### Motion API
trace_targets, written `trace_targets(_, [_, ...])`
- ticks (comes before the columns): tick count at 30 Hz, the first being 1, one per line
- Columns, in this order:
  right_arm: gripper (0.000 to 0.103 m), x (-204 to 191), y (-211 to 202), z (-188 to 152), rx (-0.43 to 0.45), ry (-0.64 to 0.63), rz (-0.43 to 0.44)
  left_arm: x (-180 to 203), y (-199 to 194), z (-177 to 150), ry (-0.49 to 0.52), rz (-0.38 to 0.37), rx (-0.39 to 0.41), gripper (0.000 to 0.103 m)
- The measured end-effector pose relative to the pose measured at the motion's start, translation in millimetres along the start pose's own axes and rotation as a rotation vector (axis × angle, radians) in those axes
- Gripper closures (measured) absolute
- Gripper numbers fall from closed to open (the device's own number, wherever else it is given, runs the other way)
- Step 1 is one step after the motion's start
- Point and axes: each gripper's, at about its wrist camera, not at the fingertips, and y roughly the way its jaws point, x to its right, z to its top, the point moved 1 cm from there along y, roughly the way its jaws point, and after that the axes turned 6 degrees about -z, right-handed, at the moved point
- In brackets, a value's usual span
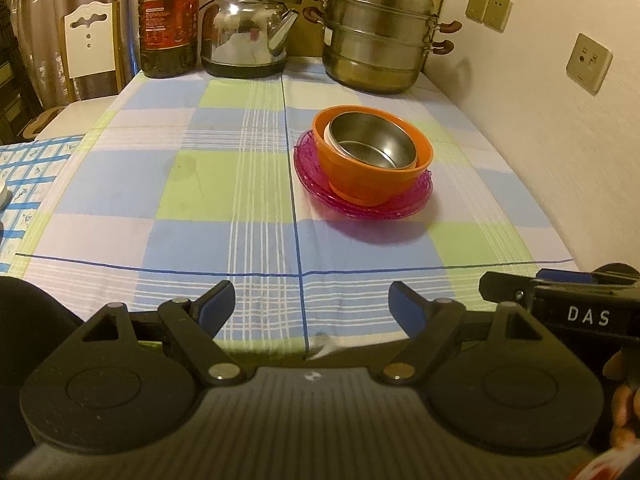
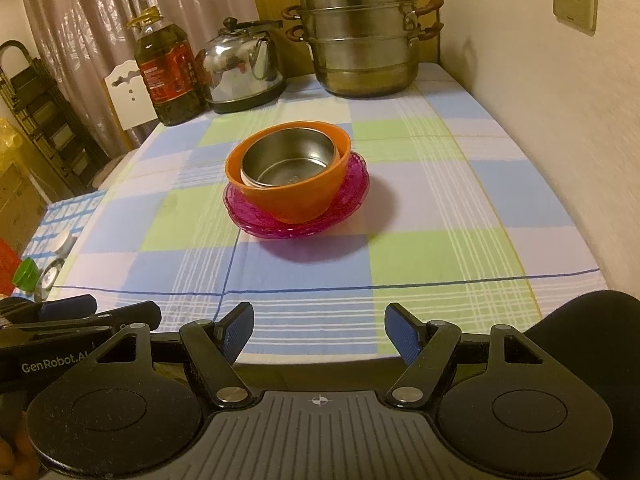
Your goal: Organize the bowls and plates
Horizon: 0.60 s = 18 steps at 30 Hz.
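On the checked tablecloth (image 1: 192, 184) stands one stack: pink see-through plates (image 1: 360, 204) at the bottom, an orange bowl (image 1: 372, 178) on them, and a steel bowl (image 1: 370, 142) nested inside. The right wrist view shows the same pink plates (image 2: 298, 226), orange bowl (image 2: 298, 202) and steel bowl (image 2: 290, 160). My left gripper (image 1: 312, 304) hangs open over the table's near edge, well short of the stack, nothing between its fingers. My right gripper (image 2: 319, 330) is open too, empty, at the near edge. Each gripper shows at the other view's side.
At the far end stand an oil bottle (image 1: 168, 20), a steel kettle (image 1: 248, 36) and a stacked steamer pot (image 1: 380, 36). A wall with sockets (image 1: 588, 64) runs along the right. A white chair (image 1: 92, 44) and a second blue-patterned cloth (image 1: 28, 176) lie left.
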Motion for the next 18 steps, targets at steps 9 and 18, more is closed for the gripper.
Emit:
trace_targets(9, [0.031, 1.4, 0.6, 0.8, 0.000, 0.008, -0.001, 2.4, 0.4, 1.8, 0.016, -0.002, 0.005, 0.021])
trace_targets(18, [0.031, 2.1, 0.3, 0.3, 0.002, 0.005, -0.002, 1.7, -0.3, 3.4, 0.021, -0.001, 0.007, 0.021])
